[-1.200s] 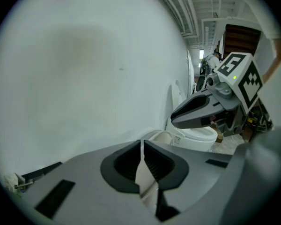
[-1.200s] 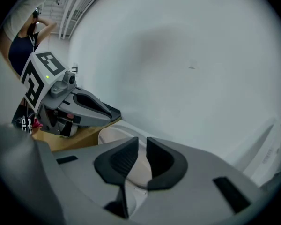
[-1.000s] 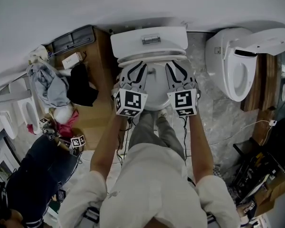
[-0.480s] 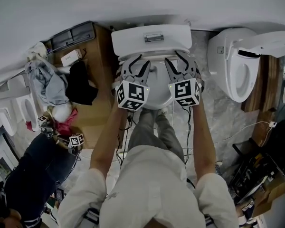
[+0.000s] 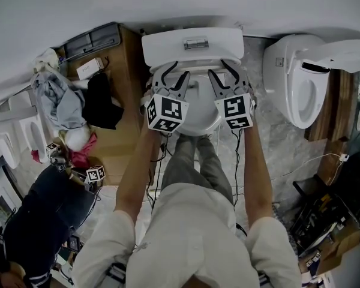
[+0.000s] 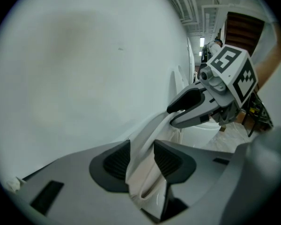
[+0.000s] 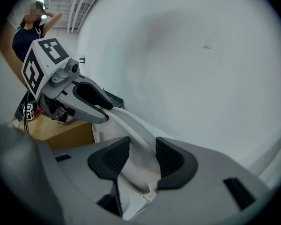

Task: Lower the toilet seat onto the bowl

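**Head view.** The left gripper (image 5: 171, 77) and right gripper (image 5: 223, 75) meet the toilet seat (image 5: 198, 68). The seat stands upright just ahead of the fingers, against the tank (image 5: 192, 44). The bowl (image 5: 199, 110) lies below the fingers. Contact cannot be read from here.

**Left gripper view.** The fingers are opening. The seat rim sits between the pads and is not clamped.

**Right gripper view.** The fingers stand parted, astride the rim, with no firm pinch evident.

**Procedure.** Close both sets of fingers evenly on the rim. Draw the seat forward with both together and lower it slowly. Release only at the bowl.

**Hidden.** The hinge and the seat's lower part are out of sight. Whether a lid stands behind the seat cannot be determined.
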The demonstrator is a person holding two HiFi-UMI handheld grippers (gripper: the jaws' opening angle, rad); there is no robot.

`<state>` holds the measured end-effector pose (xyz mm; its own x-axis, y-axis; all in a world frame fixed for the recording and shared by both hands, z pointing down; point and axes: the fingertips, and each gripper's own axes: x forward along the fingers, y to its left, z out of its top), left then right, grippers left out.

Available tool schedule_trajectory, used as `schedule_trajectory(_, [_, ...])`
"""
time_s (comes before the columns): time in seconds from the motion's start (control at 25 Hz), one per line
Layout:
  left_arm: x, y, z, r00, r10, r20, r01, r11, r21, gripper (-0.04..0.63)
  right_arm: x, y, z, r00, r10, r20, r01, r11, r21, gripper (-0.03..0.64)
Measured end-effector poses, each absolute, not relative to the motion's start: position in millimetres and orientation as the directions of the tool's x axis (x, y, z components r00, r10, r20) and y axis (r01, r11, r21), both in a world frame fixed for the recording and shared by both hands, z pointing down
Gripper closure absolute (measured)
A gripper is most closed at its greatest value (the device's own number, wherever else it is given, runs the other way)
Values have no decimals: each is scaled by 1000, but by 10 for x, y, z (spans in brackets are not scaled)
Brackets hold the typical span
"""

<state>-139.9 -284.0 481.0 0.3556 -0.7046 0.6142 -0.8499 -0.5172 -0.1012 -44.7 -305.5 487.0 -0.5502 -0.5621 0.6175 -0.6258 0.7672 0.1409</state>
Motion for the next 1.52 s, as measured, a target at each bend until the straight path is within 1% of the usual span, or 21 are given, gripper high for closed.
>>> schedule_trajectory(0.24, [-1380, -2786, 4818, 384, -694, 609, -848, -526, -66, 423, -446, -3000, 4845, -554, -572, 605, -640, 757, 130, 434])
schedule_trajectory(0.4, [-1343, -2718, 4831, 403, -692, 599, -849, -526, -37, 436, -423, -2941, 4842, -564, -561, 606, -634, 764, 118, 436])
schedule_trajectory(1.24, [-1237, -2295, 4841, 362, -713, 601, -872, -487, -52, 430, -329, -2532, 4785, -625, -543, 560, -595, 797, 109, 451])
schedule_trajectory(1.52, [-1182, -2100, 4876, 352, -710, 610, -873, -485, -60, 426, -234, -2312, 4866, -618, -535, 576, -591, 800, 109, 454])
